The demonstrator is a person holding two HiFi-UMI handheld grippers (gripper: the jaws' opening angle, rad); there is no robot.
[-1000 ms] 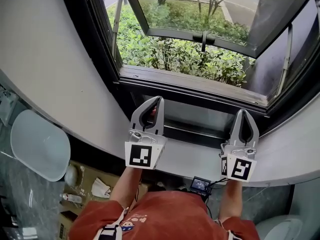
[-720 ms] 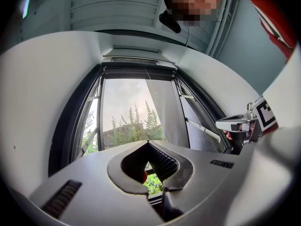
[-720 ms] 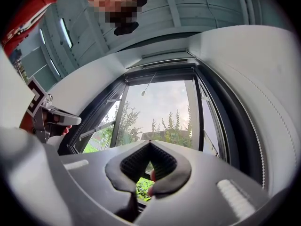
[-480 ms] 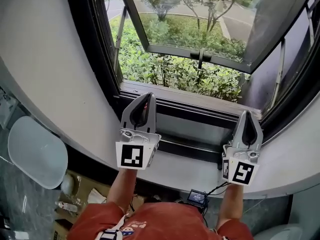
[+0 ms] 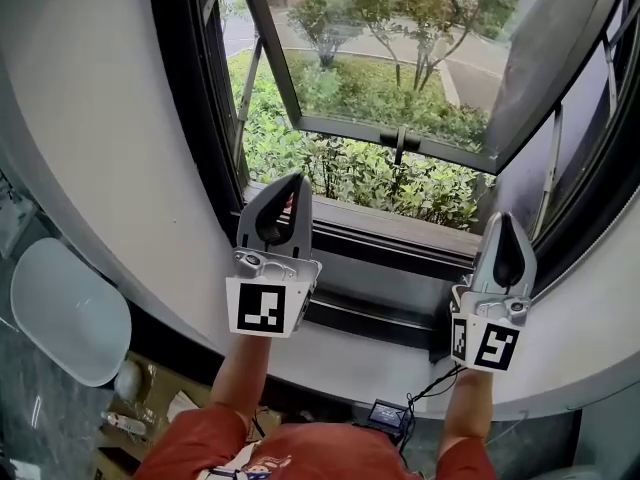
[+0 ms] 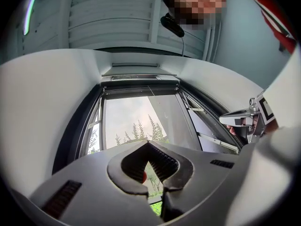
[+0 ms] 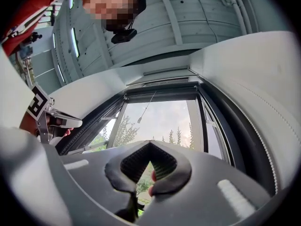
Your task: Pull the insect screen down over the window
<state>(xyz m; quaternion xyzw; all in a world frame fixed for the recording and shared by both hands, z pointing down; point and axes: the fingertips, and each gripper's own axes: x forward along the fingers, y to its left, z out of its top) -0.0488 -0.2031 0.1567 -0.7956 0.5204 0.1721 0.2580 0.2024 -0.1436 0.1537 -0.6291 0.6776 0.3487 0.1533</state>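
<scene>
The left forearm [image 5: 240, 368] and the right forearm [image 5: 463, 408] are stretching forward out of red sleeves [image 5: 200, 440] toward the window [image 5: 370, 230], side by side just below its sill. The left gripper [image 5: 292, 180] is tilting upward before the window's left half, its jaws meeting tip to tip and holding nothing. The right gripper [image 5: 503, 218] is tilting upward at the window's lower right corner, its jaws likewise pressed together and empty. The insect screen [image 7: 160, 87] is sitting as a dark bar along the top of the window, well above both grippers. A thin pull cord [image 7: 146, 107] is hanging from it into the window opening.
</scene>
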